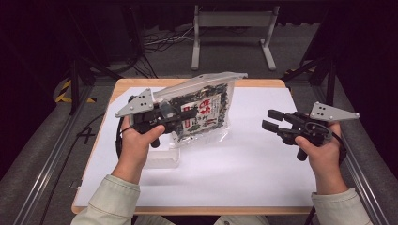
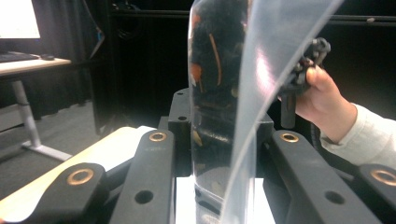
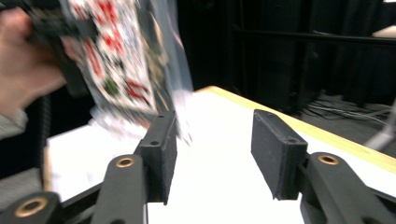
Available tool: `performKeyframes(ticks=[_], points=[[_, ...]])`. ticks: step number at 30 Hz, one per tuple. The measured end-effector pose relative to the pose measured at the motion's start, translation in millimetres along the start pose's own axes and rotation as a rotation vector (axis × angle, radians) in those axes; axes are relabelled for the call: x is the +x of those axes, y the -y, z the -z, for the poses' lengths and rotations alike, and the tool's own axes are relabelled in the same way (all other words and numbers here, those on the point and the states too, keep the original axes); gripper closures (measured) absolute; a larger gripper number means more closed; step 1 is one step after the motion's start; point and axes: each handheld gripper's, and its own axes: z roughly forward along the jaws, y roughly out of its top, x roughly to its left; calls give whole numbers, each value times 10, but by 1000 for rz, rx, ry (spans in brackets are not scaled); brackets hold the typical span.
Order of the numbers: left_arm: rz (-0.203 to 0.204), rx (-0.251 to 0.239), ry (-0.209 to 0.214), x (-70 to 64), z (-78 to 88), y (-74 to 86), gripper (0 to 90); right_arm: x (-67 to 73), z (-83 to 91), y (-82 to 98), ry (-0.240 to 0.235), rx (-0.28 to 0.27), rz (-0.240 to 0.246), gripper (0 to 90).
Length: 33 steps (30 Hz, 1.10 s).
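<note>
From above, the left gripper (image 1: 180, 123) holds a clear plastic bag (image 1: 204, 110) of dark dried food with a red-and-white label, lifted off the white sheet (image 1: 244, 164) that covers the wooden table (image 1: 263, 83); the bag hangs tilted, its sealed top edge toward the far side of the table and its lower corner just above the sheet. The left gripper view adds what the high view cannot: the bag (image 2: 224, 107) seen edge-on, standing between the two black jaws, which are closed in against it on both sides, with its clear flap rising up and to the right. Beyond the flap, that view also shows the other hand (image 2: 322, 100) with its gripper further off. The right gripper (image 1: 273, 120) is held over the right part of the sheet, well apart from the bag, and its own view shows its jaws (image 3: 215, 154) spread wide with nothing between them, bare white sheet (image 3: 219, 186) beneath. That view catches the bag (image 3: 126, 60) from the label side, blurred, up at the left beside the left hand (image 3: 23, 65). A small clear plastic piece (image 1: 162, 158) lies on the sheet just under the left hand (image 1: 136, 140). The near and right parts of the sheet are bare, and the table's wooden far edge (image 3: 299, 123) runs close behind the right jaw.
</note>
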Motion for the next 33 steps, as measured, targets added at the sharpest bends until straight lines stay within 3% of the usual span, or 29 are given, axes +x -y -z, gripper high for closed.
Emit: performKeyframes(ticks=[6, 8, 15, 20, 25, 33], points=[[-13, 3, -41, 60, 121, -53, 719, -59, -28, 197, 52, 44, 5, 419], [-18, 3, -58, 79, 175, -80, 719, -89, -67, 320, 101, 74, 23, 376], [-21, -2, -116, 176, 343, -144, 719, -165, -168, 549, 158, 136, 25, 330], [-7, -15, -166, 254, 447, -131, 719, -219, -219, 657, 162, 159, 7, 307], [-3, -26, -216, 325, 533, -118, 719, -244, -199, 679, 192, 140, 11, 306], [-4, -28, -296, 415, 644, -60, 719, -271, -181, 715, 195, 140, 0, 299]])
